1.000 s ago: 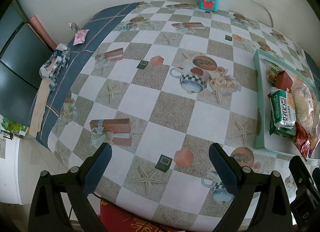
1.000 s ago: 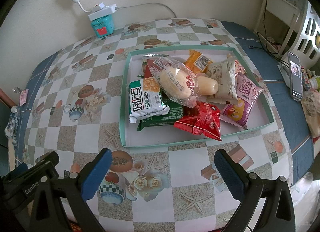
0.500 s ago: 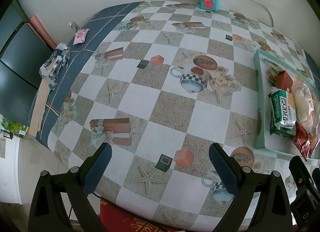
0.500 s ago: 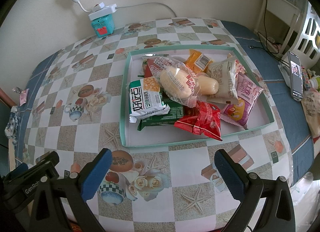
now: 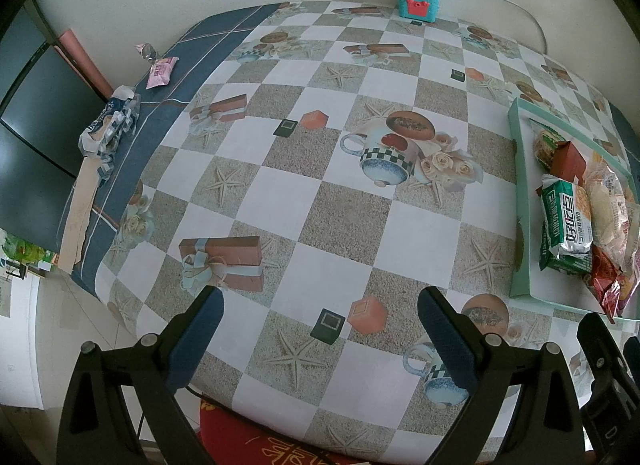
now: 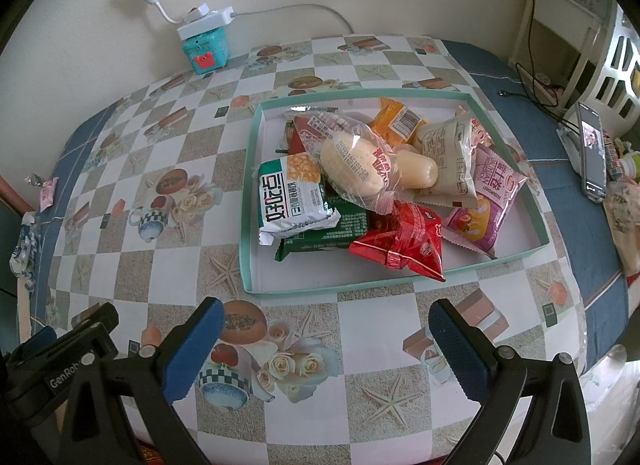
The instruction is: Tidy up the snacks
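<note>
Both tongs, left (image 5: 318,329) and right (image 6: 322,339), stayed spread and empty; I saw nothing shift, snacks (image 6: 376,181) heaped in tray (image 6: 250,221).

A white-and-beige chequered tablecloth (image 6: 168,265) with starfish, teacups and roses, edged navy, fills mid-frame. Right of centre, a mint-green tray (image 6: 400,285) holds red (image 6: 404,245), pink (image 6: 488,201), orange (image 6: 396,121) and green-white (image 6: 288,201) packets.
</note>
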`<state>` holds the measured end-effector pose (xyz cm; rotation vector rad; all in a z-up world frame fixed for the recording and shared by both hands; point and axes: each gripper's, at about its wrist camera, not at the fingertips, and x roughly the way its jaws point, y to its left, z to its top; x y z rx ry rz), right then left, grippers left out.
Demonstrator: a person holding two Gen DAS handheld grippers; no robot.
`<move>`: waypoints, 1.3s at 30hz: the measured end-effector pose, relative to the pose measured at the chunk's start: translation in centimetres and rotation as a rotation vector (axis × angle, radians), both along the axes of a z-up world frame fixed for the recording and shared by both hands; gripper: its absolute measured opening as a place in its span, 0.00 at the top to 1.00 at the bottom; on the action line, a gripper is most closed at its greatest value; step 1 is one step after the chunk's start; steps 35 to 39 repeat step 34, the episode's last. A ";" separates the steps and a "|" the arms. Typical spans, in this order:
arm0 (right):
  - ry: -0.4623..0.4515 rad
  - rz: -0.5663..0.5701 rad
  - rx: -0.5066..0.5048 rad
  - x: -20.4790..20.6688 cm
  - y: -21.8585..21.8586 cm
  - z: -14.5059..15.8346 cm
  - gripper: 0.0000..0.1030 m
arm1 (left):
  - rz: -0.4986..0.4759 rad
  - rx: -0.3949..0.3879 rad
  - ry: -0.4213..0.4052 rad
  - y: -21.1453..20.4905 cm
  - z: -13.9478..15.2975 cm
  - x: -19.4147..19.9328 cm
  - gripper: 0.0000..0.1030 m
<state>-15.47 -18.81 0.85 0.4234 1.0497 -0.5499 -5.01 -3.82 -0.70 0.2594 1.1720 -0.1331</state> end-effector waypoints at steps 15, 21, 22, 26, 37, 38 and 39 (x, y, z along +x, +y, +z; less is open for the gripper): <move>0.002 0.002 0.002 0.0 0.0 -0.1 0.00 | -0.002 0.000 0.001 0.0 0.0 0.0 0.05; 0.002 0.003 0.002 0.0 0.0 -0.1 0.00 | -0.002 0.000 0.001 -0.1 0.1 0.1 0.05; 0.002 0.003 0.002 0.0 0.0 -0.1 0.00 | -0.002 0.000 0.001 -0.1 0.1 0.1 0.05; 0.002 0.003 0.003 0.0 0.0 -0.1 0.00 | -0.008 -0.004 -0.003 -0.1 0.0 -0.2 0.05; 0.003 0.004 0.003 0.0 0.1 -0.2 0.00 | -0.035 -0.003 -0.012 -0.5 0.3 -0.3 0.05; 0.003 0.004 0.003 0.0 0.1 -0.2 0.00 | -0.035 -0.003 -0.012 -0.5 0.3 -0.3 0.05; 0.003 0.004 0.003 0.0 0.1 -0.2 0.00 | -0.035 -0.003 -0.012 -0.5 0.3 -0.3 0.05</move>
